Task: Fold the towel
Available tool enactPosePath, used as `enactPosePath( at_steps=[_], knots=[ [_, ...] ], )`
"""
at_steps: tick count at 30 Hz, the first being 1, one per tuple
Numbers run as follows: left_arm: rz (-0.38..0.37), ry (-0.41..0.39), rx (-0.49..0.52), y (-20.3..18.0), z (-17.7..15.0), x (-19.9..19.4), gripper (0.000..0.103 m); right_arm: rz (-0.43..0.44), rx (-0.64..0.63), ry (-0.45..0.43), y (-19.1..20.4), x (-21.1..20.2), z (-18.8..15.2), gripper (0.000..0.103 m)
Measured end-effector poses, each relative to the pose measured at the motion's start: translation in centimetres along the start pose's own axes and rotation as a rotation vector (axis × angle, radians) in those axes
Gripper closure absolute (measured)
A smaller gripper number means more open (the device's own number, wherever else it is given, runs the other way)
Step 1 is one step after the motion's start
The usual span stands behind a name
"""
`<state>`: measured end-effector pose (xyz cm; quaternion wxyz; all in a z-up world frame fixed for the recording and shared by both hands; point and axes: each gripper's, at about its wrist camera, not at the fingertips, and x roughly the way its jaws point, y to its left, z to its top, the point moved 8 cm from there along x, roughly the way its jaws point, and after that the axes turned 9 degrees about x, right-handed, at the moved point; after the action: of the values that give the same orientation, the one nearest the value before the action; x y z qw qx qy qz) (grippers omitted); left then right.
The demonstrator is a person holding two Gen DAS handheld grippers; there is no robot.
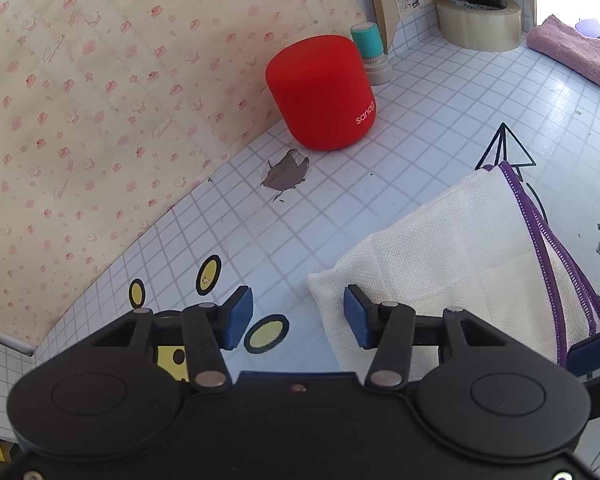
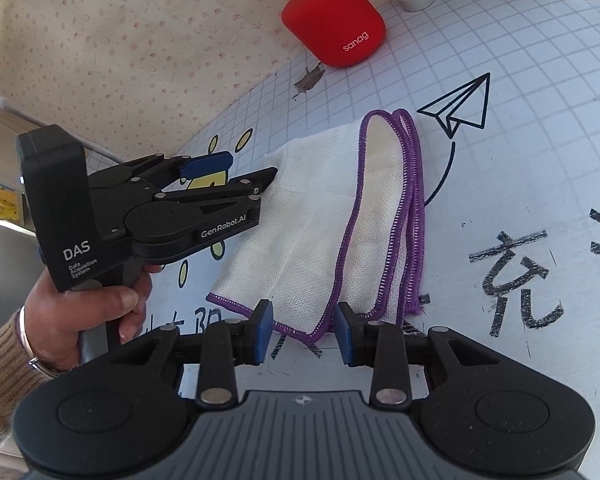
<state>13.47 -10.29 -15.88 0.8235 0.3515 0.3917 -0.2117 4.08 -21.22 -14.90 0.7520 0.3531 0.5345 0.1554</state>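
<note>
White towel folded; near corner behind hand-held gripper.

You are working in what looks like a home, at a small desk corner set up for recording. Your bench wears a white grid-printed cover with cartoon drawings and a paper-plane sketch. Behind it on the left hangs a cream quilted cloth dotted with pink motifs. At the far edge sit a red speaker, a teal-capped stamp, a roll of packing tape and a folded pink cloth.
</note>
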Motion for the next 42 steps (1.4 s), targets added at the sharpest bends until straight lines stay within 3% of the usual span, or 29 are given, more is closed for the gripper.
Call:
enactPosePath(
  at_steps=[4,6,12,20,24,33,34,35,37,42],
  knots=[
    [-0.001,0.001,0.000,0.0,0.0,0.0,0.051,0.036,0.017,-0.032,0.1,-0.4,0.2,0.070],
    [0.000,0.001,0.000,0.0,0.0,0.0,0.051,-0.030,-0.008,-0.066,-0.4,-0.5,0.5,0.070],
    [0.002,0.003,0.001,0.0,0.1,0.1,0.051,-0.035,-0.039,-0.118,-0.8,-0.6,1.8,0.070],
    [0.001,0.004,-0.004,0.0,0.0,0.3,0.051,0.060,-0.016,-0.015,0.2,0.2,1.4,0.070],
    [0.002,0.005,-0.004,0.0,0.1,0.2,0.051,0.057,0.010,0.021,-0.2,0.7,0.5,0.070],
    [-0.002,0.007,-0.007,0.3,0.1,0.4,0.051,0.094,0.068,-0.001,-0.7,0.9,-0.1,0.071],
    [-0.003,0.007,-0.007,0.3,0.1,0.4,0.051,0.089,0.062,-0.005,-0.6,0.9,0.0,0.075],
    [-0.003,0.007,-0.007,0.4,0.1,0.4,0.051,0.080,0.057,-0.009,-0.7,1.0,0.1,0.089],
    [-0.004,0.007,-0.008,0.4,0.1,0.4,0.051,0.033,0.055,-0.016,-1.1,1.1,0.3,0.099],
    [0.001,0.010,-0.008,0.4,0.3,0.5,0.051,-0.002,0.020,-0.029,-1.0,1.1,0.3,0.101]
  ],
)
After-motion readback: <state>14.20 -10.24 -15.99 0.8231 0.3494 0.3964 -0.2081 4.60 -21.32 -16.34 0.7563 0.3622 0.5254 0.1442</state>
